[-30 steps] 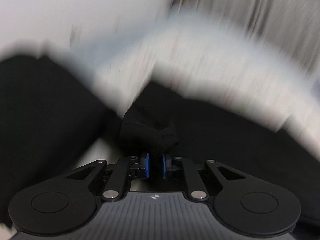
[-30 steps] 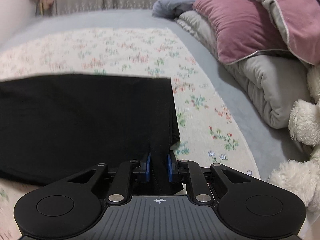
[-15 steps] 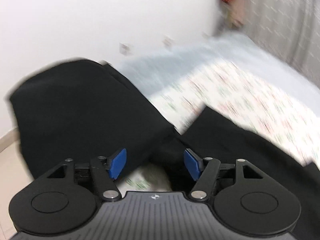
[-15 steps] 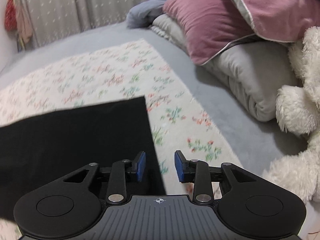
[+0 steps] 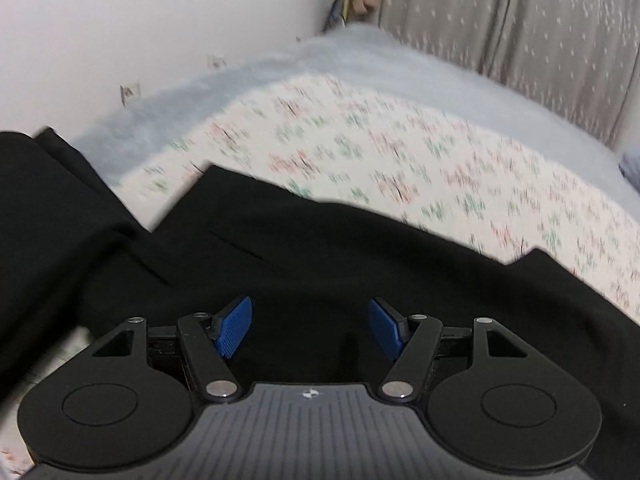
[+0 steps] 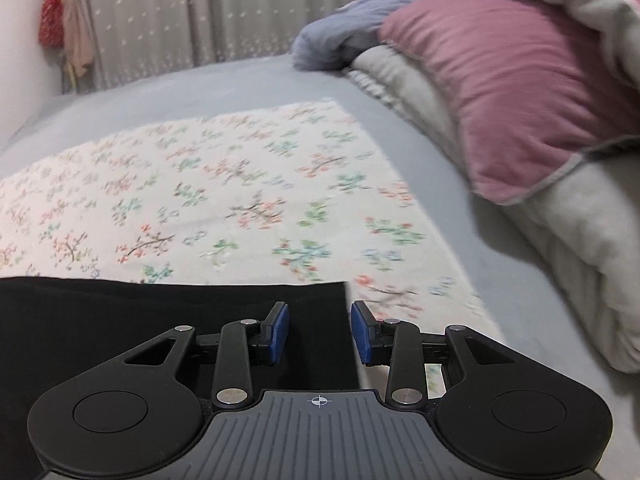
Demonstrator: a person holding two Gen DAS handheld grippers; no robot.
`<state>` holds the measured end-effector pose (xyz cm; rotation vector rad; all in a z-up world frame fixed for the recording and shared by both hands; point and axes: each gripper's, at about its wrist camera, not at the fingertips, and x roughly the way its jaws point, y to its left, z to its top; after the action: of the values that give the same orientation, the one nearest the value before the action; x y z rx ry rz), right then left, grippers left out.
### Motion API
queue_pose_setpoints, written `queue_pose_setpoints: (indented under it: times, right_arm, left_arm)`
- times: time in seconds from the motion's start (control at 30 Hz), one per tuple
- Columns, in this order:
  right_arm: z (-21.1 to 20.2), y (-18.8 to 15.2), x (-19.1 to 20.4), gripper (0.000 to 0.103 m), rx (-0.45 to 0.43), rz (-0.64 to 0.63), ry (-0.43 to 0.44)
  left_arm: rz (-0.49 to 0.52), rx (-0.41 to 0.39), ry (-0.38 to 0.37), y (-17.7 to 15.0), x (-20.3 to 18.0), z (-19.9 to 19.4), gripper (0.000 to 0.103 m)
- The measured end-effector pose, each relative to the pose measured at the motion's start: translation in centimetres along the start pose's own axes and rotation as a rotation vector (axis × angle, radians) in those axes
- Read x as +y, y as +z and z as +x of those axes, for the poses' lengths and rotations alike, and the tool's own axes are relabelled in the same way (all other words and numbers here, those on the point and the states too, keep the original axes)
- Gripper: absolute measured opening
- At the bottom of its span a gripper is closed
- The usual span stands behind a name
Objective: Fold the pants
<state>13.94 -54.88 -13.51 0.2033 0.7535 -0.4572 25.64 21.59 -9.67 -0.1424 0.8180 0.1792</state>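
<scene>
The black pants (image 5: 320, 248) lie flat on a floral sheet (image 5: 400, 152) on the bed. In the left wrist view they fill the lower half, with a second dark fold (image 5: 48, 208) at the left. My left gripper (image 5: 310, 326) is open just above the fabric, holding nothing. In the right wrist view the pants (image 6: 160, 320) show a straight far edge and a right corner. My right gripper (image 6: 319, 332) is open over that corner, empty.
A pink pillow (image 6: 500, 92) on grey and white quilts (image 6: 580, 260) is piled at the right. A grey-blue blanket (image 6: 332, 44) lies behind. Curtains (image 6: 200, 12) hang at the back. A white wall (image 5: 140, 20) stands at the left.
Both grippers let go of the pants and opened wide. The pants now lie flat on the sheet. Both grippers have pulled back a little from the fabric edge.
</scene>
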Motion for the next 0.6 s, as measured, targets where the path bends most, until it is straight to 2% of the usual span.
queue_pose_setpoints:
  times: [0.07, 0.17, 0.3, 0.5, 0.6]
  right_arm:
    - [1.0, -0.1, 1.4, 0.031, 0.024, -0.085, -0.021]
    - [1.5, 0.2, 2.7, 0.003, 0.031, -0.16, -0.09]
    - [1.0, 0.7, 2.7, 0.002, 0.002, -0.162, -0.116]
    - [-0.6, 2.2, 2.5, 0.001, -0.103, -0.142, -0.168]
    - [0.8, 1.7, 2.6, 0.001, -0.061, -0.162, -0.196]
  left_arm:
    - [0.013, 0.025, 0.0, -0.3, -0.8, 0.8, 0.07]
    - [0.067, 0.037, 0.035, -0.7, -1.9, 1.7, 0.071]
    - [0.123, 0.04, 0.079, -1.3, -2.3, 2.1, 0.071]
    - [0.114, 0.029, 0.085, -0.9, -2.0, 1.9, 0.071]
    - [0.124, 0.036, 0.109, -1.1, -2.0, 2.4, 0.071]
